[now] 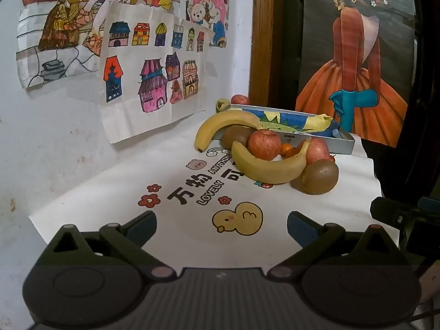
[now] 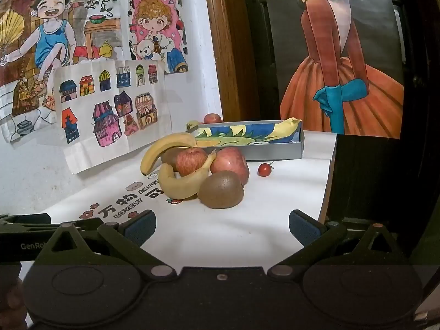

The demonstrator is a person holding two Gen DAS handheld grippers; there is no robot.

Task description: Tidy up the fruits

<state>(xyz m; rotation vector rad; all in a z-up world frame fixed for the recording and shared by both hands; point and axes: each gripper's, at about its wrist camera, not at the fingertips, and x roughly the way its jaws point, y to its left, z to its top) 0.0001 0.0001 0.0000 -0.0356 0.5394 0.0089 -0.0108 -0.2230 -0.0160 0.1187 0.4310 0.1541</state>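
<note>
Hovering with fingers spread and empty, the left gripper (image 1: 221, 227) and right gripper (image 2: 222, 226) face the fruit pile (image 2: 192, 172) mid-tabletop, touching the far-edge tray (image 2: 275, 151); sorting appears unstarted, next needing a grasp on the near kiwi (image 2: 220, 189).

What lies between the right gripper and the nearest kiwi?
Only bare white table cover, as the right wrist view shows. The open right gripper faces the kiwi with nothing between.

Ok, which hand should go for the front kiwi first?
Probably right. The front kiwi lies almost centred ahead of the right tongs, open and empty. In the left view it sits off to the right of the open left tongs.
</note>
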